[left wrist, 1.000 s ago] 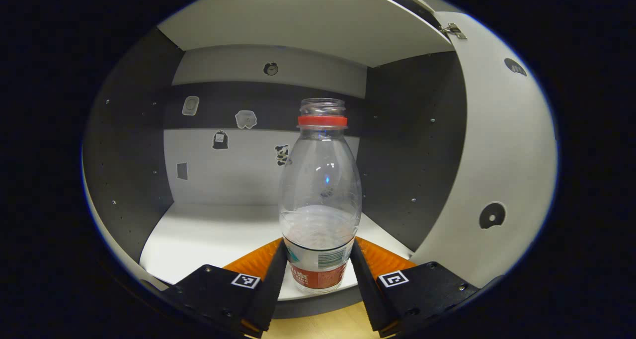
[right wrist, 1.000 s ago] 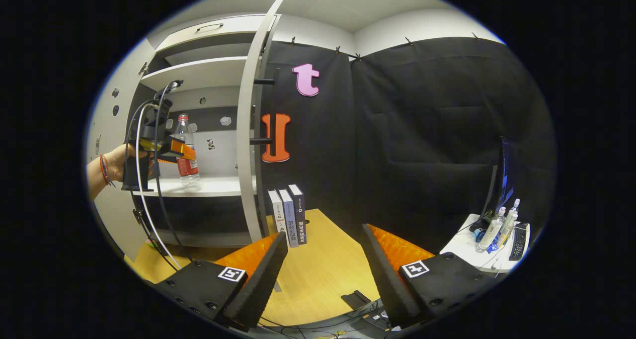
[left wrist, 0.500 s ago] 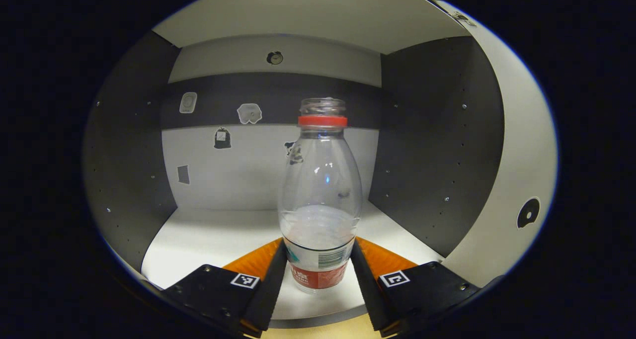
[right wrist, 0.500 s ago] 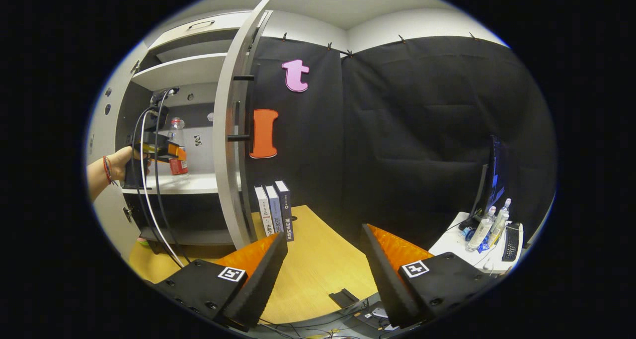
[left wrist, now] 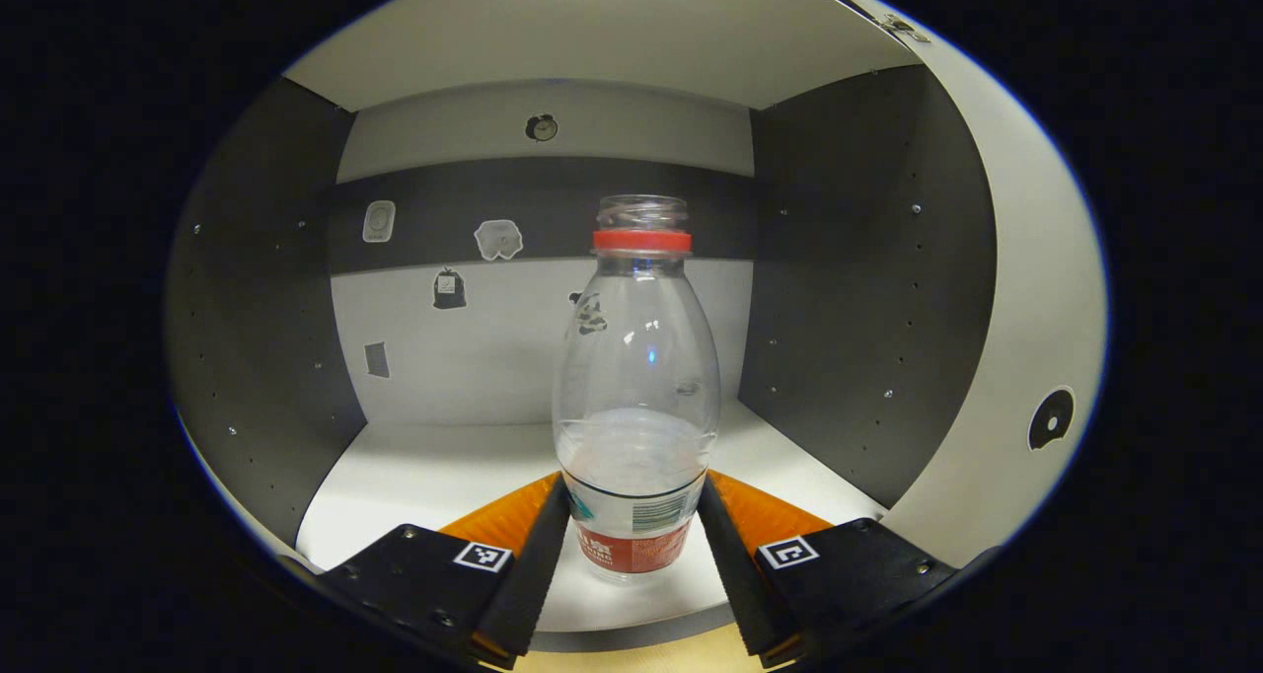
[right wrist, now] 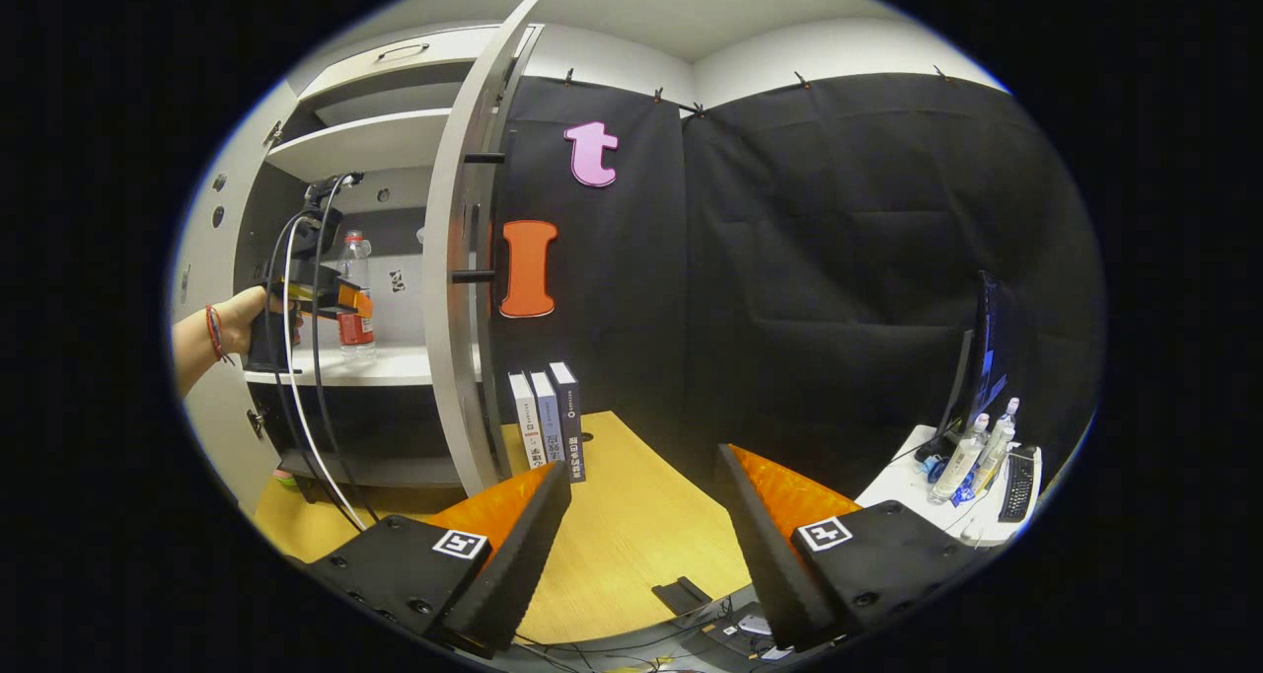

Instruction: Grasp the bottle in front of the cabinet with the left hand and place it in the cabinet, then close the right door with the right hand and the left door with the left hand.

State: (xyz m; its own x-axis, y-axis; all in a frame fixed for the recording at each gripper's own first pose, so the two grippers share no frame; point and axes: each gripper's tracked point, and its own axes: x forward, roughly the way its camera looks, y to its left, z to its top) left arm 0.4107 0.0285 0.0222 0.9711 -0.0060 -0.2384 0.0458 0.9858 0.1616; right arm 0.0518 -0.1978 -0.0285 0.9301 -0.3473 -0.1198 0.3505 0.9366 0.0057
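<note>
The clear plastic bottle (left wrist: 636, 397) stands upright near the front edge of the white shelf inside the cabinet (left wrist: 553, 41), uncapped, a red ring at its neck and a red label low down. The right door (right wrist: 464, 288) stands open, as does the left door (right wrist: 202, 259).

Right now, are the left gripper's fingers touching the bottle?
Touching. In the left gripper view, both fingers of the left gripper press against the label band of the bottle, no gap either side.

Recording booth, black cloth wall (right wrist: 839, 259), cabinet (right wrist: 395, 145), books (right wrist: 548, 421), monitor desk (right wrist: 977, 476)
</note>
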